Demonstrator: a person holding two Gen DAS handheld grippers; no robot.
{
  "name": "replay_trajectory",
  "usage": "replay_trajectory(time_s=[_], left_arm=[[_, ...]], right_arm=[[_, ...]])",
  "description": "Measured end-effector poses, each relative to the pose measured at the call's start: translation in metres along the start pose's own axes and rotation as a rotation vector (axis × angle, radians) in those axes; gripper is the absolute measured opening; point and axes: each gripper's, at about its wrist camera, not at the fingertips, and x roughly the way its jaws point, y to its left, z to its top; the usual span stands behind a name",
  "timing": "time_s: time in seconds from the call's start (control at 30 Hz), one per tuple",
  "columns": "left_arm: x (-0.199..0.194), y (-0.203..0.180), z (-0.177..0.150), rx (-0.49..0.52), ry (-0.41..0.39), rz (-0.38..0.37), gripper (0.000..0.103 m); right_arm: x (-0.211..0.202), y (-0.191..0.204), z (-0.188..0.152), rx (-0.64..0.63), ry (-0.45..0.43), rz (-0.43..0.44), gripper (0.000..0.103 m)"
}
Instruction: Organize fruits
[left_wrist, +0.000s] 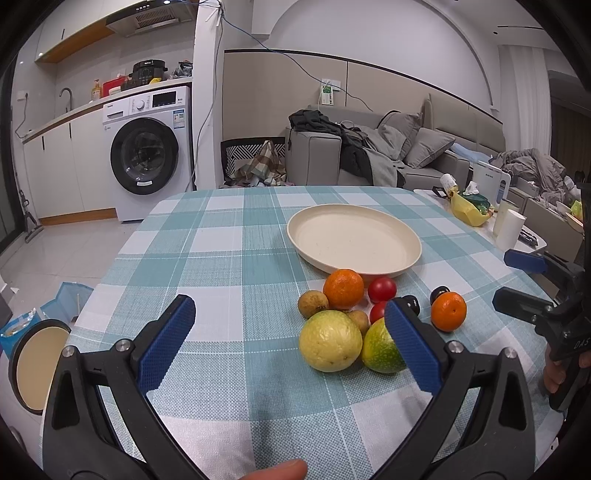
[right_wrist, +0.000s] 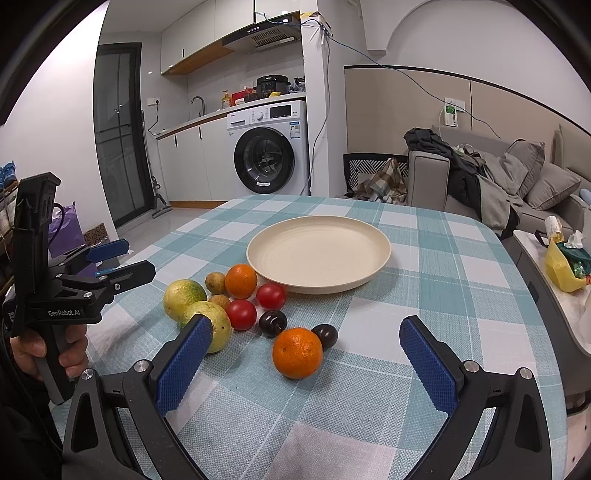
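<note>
Both my grippers spread wide, nothing held: left gripper (left_wrist: 291, 332) over bare checked tablecloth (left_wrist: 229, 258), fruit cluster (right_wrist: 243, 306) just right of it. Ahead of my right gripper (right_wrist: 306, 347) sits a near orange (right_wrist: 297, 352), round, no long axis. Empty cream plate (right_wrist: 369, 236) lies beyond the fruit, table edge well past it.

"GenRobot.AI", white print, on black body of left tongs (right_wrist: 110, 260), right wrist view. Partial white letters "DAS" on black body of right tongs (left_wrist: 524, 284), left wrist view; rest cut off. Washing machine (right_wrist: 271, 147): brand mark, panel print and door sticker present, too small to read. Pressure cooker (right_wrist: 272, 84) on top of it: front label blurred, unreadable. Wall socket unit (right_wrist: 451, 112): green display, nothing legible.
</note>
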Motion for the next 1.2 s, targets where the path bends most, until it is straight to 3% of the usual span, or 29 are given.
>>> replay_trajectory(time_s=[1.2], left_arm=[[0.0022, 0.0009, -0.0025, 0.002, 0.004, 0.004, 0.102]], right_arm=[[0.0015, -0.0044, 0.0015, 0.007, 0.01, -0.017, 0.103]])
